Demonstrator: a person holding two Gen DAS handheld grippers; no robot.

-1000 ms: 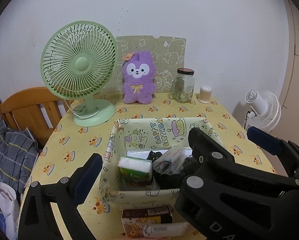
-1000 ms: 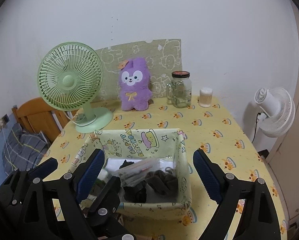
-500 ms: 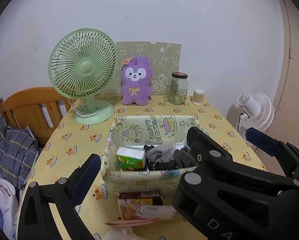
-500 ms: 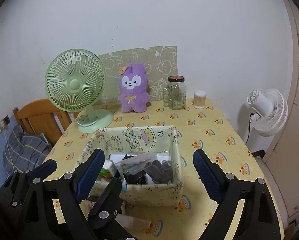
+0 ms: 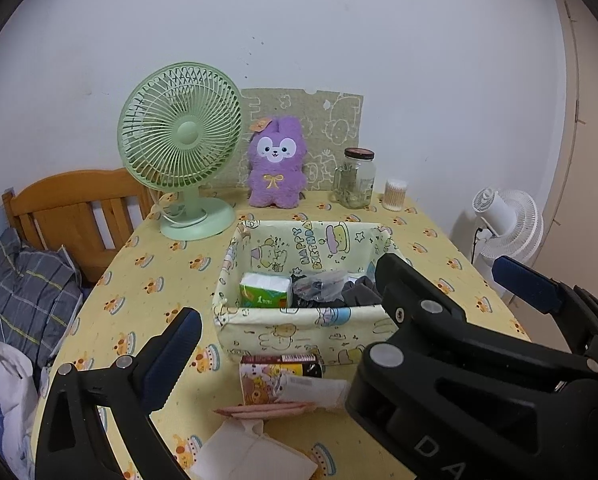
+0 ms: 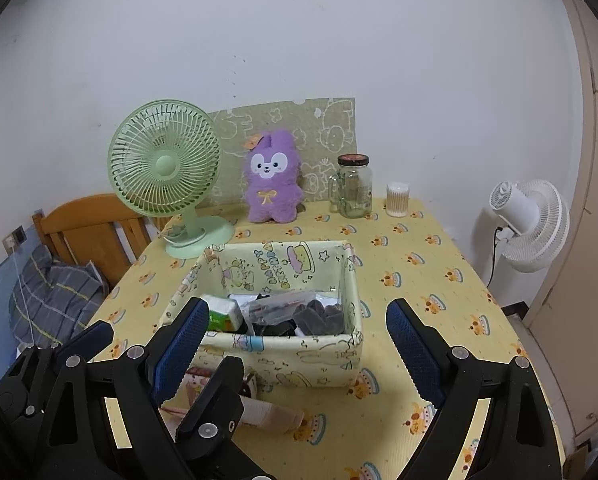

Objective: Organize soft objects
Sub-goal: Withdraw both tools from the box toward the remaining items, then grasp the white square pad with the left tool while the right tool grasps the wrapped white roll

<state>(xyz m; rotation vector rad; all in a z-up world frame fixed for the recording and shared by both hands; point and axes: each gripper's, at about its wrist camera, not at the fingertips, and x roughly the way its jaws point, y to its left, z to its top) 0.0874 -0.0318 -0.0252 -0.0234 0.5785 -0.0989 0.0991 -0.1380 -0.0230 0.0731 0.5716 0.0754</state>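
A pale yellow fabric basket (image 5: 299, 324) with cartoon prints stands mid-table; it also shows in the right wrist view (image 6: 319, 352). Inside lie a green-and-white tissue pack (image 5: 265, 290), a clear plastic bag (image 5: 319, 284) and dark socks (image 6: 319, 314). A purple plush rabbit (image 5: 275, 168) sits upright at the back against the wall. My left gripper (image 5: 347, 312) is open and empty, above the table's front. My right gripper (image 6: 295, 344) is open and empty, in front of the basket; its body partly blocks the left wrist view.
A green desk fan (image 5: 183, 152) stands back left. A glass jar (image 5: 357, 178) and a cotton-swab tub (image 5: 395, 194) stand back right. A printed box (image 5: 279, 372), a pink tube (image 6: 271, 412) and white paper (image 5: 251, 452) lie before the basket. A wooden chair (image 5: 75, 208) stands left, a white fan (image 6: 527, 224) right.
Both grippers have pulled back and up from the basket, which now looks smaller and farther. The box, tube and paper in front of it have come into view. Both stay open.
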